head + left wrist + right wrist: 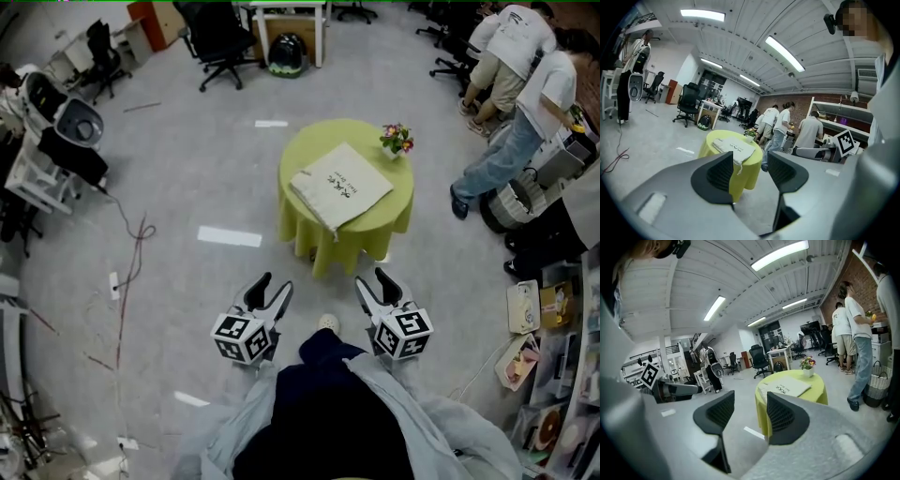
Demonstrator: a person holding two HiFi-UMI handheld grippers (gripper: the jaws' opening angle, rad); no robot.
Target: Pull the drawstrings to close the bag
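Observation:
A white drawstring bag [340, 185] lies flat on a small round table with a yellow-green cloth [305, 220]. Its cord [335, 234] hangs over the near edge. Both grippers are held low, well short of the table. My left gripper [274, 284] is open with nothing between its jaws. My right gripper [371, 278] is open and empty too. In the left gripper view the bag [736, 147] shows beyond the left gripper [750, 161]. In the right gripper view the bag [787, 387] lies past the right gripper [751, 401].
A small vase of flowers [397, 141] stands at the table's far right edge. People [525, 84] stand at the right by a counter. Office chairs [220, 37] and desks are at the back. Cables [131, 253] trail on the floor at left; cluttered shelves [553, 375] are at right.

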